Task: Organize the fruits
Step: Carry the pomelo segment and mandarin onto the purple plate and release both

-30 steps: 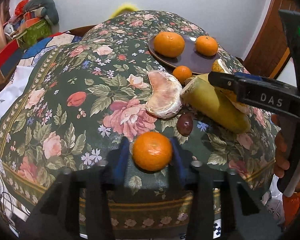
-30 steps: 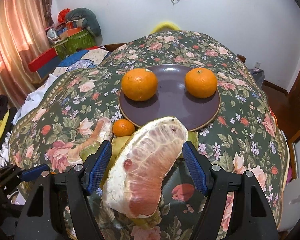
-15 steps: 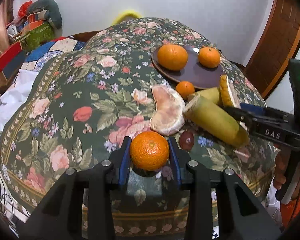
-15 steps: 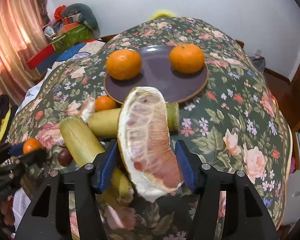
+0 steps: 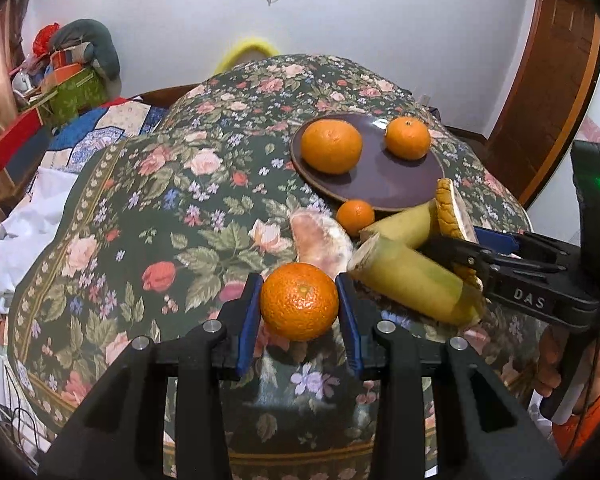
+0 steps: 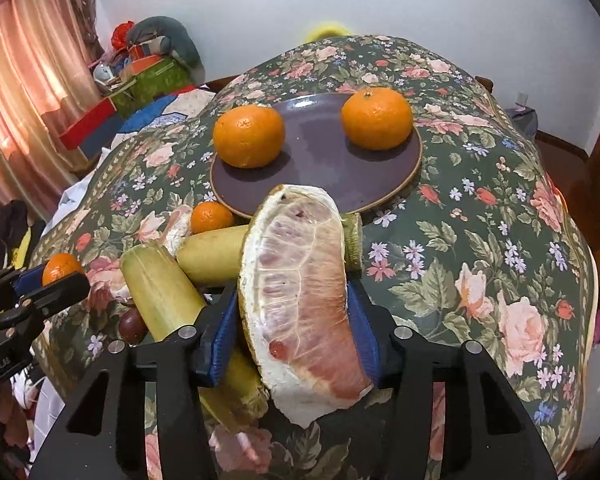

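Between the blue pads of the left gripper (image 5: 299, 312) a small orange (image 5: 299, 301) is pinched tight, jaws nearly closed around it, held just above the flowery tablecloth (image 5: 148, 208) on the worktop. Over in the right wrist view, the right gripper (image 6: 296, 344) is seen closing its jaws on a big peeled pomelo wedge (image 6: 300, 312), and the pads look pressed against both sides of it.

Stuff only caught properly from the left side: the right gripper's whole body with a green light, plus a bit of the hand (image 5: 552, 364) and orange sleeve behind it. The second pomelo piece (image 5: 320, 240) lying on the cloth is seen far better there too.

From the right side, a dark reddish round fruit (image 6: 132, 326) is spotted beside the yellow-green stalk pieces (image 6: 160, 292), which the left view hides. The pink curtain (image 6: 24, 92) is shown well only there.

Both views get the purple plate (image 6: 320, 176) with two oranges (image 6: 248, 136) on it, and a tiny orange (image 6: 211, 218) just off its rim.
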Action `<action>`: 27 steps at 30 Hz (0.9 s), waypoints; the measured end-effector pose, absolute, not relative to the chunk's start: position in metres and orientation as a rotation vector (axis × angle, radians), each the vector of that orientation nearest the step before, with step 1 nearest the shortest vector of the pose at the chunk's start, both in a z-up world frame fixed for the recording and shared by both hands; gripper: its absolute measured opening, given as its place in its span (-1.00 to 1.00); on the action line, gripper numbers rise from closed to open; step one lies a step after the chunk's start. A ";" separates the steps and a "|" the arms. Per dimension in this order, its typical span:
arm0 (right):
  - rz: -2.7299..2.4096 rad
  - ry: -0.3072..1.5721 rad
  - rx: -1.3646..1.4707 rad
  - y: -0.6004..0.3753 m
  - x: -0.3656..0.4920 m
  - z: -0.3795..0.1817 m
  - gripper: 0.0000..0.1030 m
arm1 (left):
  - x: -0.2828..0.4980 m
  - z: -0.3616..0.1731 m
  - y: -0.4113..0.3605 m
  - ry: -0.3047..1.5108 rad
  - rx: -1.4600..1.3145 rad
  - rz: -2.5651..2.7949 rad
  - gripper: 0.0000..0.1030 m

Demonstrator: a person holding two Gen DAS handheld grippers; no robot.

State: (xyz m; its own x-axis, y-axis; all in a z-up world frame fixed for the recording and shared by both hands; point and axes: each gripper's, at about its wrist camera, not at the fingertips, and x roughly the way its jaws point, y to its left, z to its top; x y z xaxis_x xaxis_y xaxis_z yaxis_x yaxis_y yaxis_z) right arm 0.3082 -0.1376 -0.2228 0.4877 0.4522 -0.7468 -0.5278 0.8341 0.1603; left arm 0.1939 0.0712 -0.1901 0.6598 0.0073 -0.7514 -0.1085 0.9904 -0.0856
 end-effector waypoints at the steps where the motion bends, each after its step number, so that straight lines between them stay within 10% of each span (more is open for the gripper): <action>1: 0.597 0.872 -0.093 -0.139 0.308 -0.221 -0.08 | 0.195 -0.188 0.070 0.844 -0.126 0.064 -0.30; 27: 0.575 0.695 -0.055 -0.152 0.359 -0.168 -0.08 | 0.291 -0.148 0.049 0.734 -0.068 -0.028 -0.29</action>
State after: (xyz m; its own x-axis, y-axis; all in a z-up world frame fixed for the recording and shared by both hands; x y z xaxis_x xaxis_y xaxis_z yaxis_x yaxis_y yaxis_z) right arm 0.3589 -0.1521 -0.1682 0.6204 0.4817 -0.6189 -0.5177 0.8443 0.1383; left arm 0.2906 0.0485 -0.1479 0.7425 -0.0490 -0.6680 0.0012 0.9974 -0.0718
